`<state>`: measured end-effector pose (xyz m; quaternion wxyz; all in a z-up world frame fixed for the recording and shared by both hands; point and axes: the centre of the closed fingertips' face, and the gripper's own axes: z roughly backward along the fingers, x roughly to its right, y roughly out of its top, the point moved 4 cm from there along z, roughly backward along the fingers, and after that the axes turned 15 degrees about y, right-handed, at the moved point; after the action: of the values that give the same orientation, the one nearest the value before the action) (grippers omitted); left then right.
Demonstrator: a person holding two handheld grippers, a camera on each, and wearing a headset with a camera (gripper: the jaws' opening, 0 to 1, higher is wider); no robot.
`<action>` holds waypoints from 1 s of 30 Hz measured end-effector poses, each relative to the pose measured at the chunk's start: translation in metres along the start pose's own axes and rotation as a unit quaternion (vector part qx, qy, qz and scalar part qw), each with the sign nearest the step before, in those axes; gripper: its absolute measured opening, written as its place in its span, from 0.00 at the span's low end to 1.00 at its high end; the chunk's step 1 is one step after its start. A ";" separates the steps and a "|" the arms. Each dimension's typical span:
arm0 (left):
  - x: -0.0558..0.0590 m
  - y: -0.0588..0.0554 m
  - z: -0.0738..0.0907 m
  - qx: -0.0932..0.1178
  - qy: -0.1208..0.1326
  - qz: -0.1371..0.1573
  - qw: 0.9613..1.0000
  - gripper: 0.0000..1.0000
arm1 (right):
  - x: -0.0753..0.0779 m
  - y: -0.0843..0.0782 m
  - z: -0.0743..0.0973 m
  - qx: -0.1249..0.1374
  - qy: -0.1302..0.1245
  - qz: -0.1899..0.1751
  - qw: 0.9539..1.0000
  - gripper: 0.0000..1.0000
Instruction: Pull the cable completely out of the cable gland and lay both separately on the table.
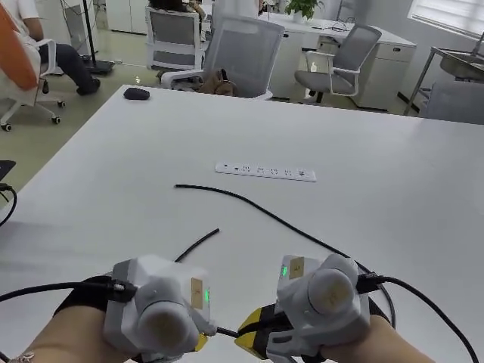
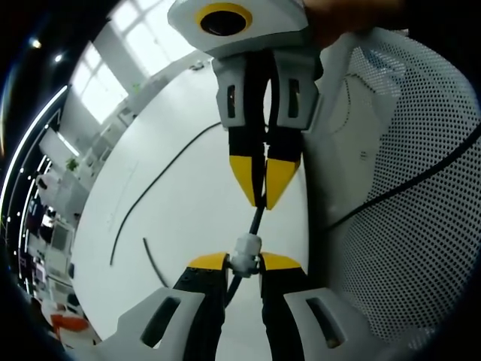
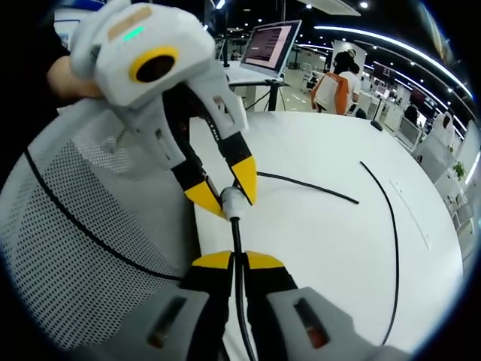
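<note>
- Left gripper (image 2: pixel 244 262): yellow-tipped fingers (image 2: pixel 206 262) pinch the small white plastic cable gland (image 2: pixel 246 250) from both sides. The gland sits right at the tips.
- Right gripper (image 3: pixel 238 260): yellow-tipped fingers (image 3: pixel 264 260) are pressed together on the thin black cable (image 3: pixel 236 233), gripping it just beside the gland.
- The grippers face each other tip to tip. A short bare run of cable spans the gap between the gland and the right fingers.
- The cable is not yet out of the gland. In the left gripper view it carries on past the gland, down between the left fingers.
- Head view: both grippers are held low at the near edge of the flat white counter (image 1: pixel 363 151). Gland and gripped cable are up in the fingers, not lying on the counter.
- A long black lead (image 1: pixel 249 204) lies on the counter in a loose curve, running from mid-counter toward the right gripper. Cannot tell whether it joins the gripped cable.
- A short black length (image 1: pixel 198 243) lies near the left gripper, its near end hidden behind that gripper.
- A white oblong power strip (image 1: pixel 265 172) lies flat beyond the long lead, close to its far end.
- A small dark rounded object (image 1: pixel 136 93) sits at the far left corner of the counter.
- Grey office chairs (image 1: pixel 242 53) stand behind the counter.
</note>
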<state>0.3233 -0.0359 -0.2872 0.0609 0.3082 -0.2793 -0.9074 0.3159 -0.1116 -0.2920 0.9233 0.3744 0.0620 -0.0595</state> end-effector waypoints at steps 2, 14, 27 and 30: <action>-0.001 -0.001 0.000 -0.002 0.002 0.000 1.000 0.17 | 0.002 -0.003 0.001 -0.010 -0.007 0.000 1.000 0.03; 0.001 -0.003 0.001 -0.006 0.002 0.004 1.000 0.17 | 0.010 -0.029 0.006 -0.087 -0.043 -0.016 0.995 0.04; 0.002 -0.003 0.003 -0.007 0.002 0.006 1.000 0.17 | 0.020 -0.057 0.015 -0.158 -0.078 -0.047 0.983 0.03; 0.001 -0.003 0.003 -0.006 0.002 0.008 1.000 0.17 | 0.022 -0.062 0.018 -0.170 -0.086 -0.052 0.980 0.03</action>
<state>0.3208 -0.0324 -0.2876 0.0706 0.3073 -0.2759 -0.9080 0.3291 -0.1693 -0.3253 0.9710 0.2016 0.0114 -0.1279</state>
